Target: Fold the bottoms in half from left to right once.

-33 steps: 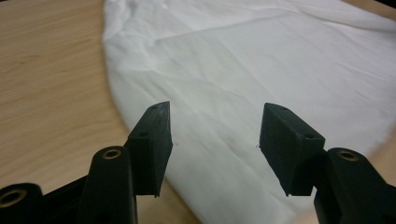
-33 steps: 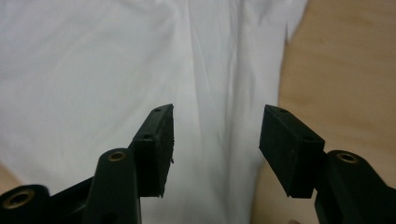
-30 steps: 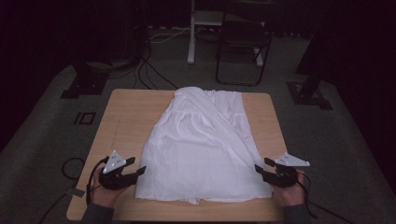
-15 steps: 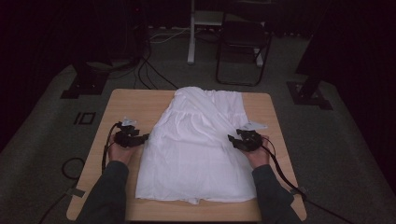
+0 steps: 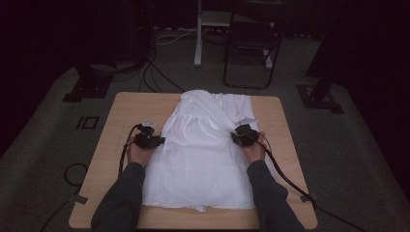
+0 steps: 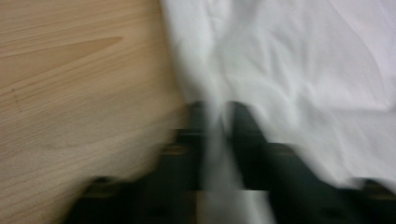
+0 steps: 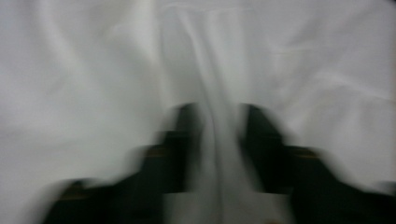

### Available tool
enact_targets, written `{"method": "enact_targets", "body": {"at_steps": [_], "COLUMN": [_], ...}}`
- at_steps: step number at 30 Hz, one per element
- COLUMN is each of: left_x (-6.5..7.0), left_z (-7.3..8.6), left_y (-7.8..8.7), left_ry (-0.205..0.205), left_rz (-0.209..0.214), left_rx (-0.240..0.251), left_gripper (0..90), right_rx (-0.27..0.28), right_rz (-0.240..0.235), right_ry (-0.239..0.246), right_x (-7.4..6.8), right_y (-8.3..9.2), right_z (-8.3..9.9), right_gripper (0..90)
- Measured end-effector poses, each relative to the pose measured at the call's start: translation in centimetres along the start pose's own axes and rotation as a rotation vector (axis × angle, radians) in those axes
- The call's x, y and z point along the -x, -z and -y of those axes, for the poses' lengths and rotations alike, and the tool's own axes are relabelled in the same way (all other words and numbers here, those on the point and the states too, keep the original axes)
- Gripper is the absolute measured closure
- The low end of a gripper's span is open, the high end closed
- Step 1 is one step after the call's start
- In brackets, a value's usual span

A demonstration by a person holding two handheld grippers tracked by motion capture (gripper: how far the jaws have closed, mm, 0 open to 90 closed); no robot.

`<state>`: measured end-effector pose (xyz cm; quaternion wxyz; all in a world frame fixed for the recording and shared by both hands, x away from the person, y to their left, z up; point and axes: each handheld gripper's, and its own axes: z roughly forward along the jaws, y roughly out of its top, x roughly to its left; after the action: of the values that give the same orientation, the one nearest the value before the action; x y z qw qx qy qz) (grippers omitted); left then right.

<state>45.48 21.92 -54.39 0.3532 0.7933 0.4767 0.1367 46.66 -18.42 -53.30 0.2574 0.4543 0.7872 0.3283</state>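
Observation:
A white garment point(image 5: 205, 150) lies spread flat on the wooden table point(image 5: 130, 108), narrow end away from me. My left gripper point(image 5: 155, 141) sits at the garment's left edge about halfway up. Its jaws have just been closing and pinch a fold of the white cloth point(image 6: 215, 126) between them. My right gripper point(image 5: 235, 137) is at the opposite edge, level with the left. Its jaws have also just been closing, and a ridge of the same cloth point(image 7: 219, 130) stands pressed between them. Both gripper views are blurred.
Bare wood shows left of the garment point(image 6: 70, 84) and along the table's far edge. A cable point(image 5: 285, 176) trails from the right gripper over the table's right front. On the dark floor behind stand a black chair point(image 5: 251, 43), a white stand point(image 5: 199, 34) and loose cables point(image 5: 154, 72).
Both hands went from the garment's near corners forward to its mid-sides. Since half a second ago each gripper has edged inward onto the cloth and its jaws have closed on a fold.

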Motion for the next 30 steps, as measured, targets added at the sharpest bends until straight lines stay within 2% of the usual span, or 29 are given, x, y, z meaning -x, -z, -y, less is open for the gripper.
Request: {"method": "enact_targets", "body": {"at_steps": [1, 2, 5, 7, 9, 11, 14, 16, 18, 20, 24, 25, 29, 30], "left_x": [0.0, 0.0, 0.2, 0.5, 0.7, 0.4, -0.2, -0.1, 0.1, 0.3, 0.9, 1.1, 2.0, 2.3], "left_z": [0.0, 0.0, 0.3, 0.5, 0.7, 1.1, 1.9, 2.4, 2.9, 3.6, 5.7, 6.2, 8.8, 9.3], "left_y": [0.5, 1.1, 3.4, 4.5, 4.7, 4.1, 3.5, 3.3, 3.3, 3.5, 4.5, 4.9, 6.5, 7.0], "left_ry": [0.007, 0.008, 0.012, 0.003, -0.028, -0.024, 0.005, 0.006, -0.013, -0.023, -0.034, -0.051, -0.064, -0.070], "left_rz": [0.007, 0.014, 0.005, -0.003, -0.051, -0.064, -0.053, -0.049, -0.052, -0.047, -0.031, -0.033, -0.008, -0.005], "left_rx": [0.023, 0.049, 0.132, 0.162, 0.145, 0.117, 0.105, 0.101, 0.087, 0.083, 0.082, 0.076, 0.066, 0.061], "left_gripper": [89.2, 89.5, 89.9, 90.0, 90.0, 90.0, 90.0, 90.0, 90.0, 90.0, 90.0, 90.0, 90.0, 90.0], "right_rx": [0.026, 0.057, 0.108, 0.106, 0.078, 0.039, -0.013, -0.031, -0.044, -0.024, -0.033, -0.031, -0.029, -0.026], "right_rz": [0.019, 0.030, 0.094, 0.121, 0.149, 0.143, 0.109, 0.081, 0.066, 0.055, 0.050, 0.046, 0.011, -0.008], "right_ry": [-0.043, -0.073, -0.116, -0.126, -0.121, -0.132, -0.133, -0.139, -0.158, -0.171, -0.109, -0.105, -0.067, -0.078], "right_x": [0.8, 1.8, 4.4, 5.8, 6.6, 7.2, 7.2, 7.0, 7.0, 6.9, 5.8, 5.5, 4.4, 4.3], "right_y": [0.7, 1.5, 3.6, 4.3, 4.1, 3.3, 1.8, 1.0, 0.5, 0.8, 2.1, 2.6, 4.7, 5.2], "right_z": [-0.1, -0.1, -0.4, -0.3, 0.2, 1.2, 2.9, 4.0, 4.8, 5.3, 6.3, 6.7, 8.6, 9.0], "right_gripper": [89.0, 89.4, 89.6, 89.7, 89.8, 89.7, 89.7, 89.7, 89.7, 89.7, 89.7, 89.7, 89.7, 89.7]}}
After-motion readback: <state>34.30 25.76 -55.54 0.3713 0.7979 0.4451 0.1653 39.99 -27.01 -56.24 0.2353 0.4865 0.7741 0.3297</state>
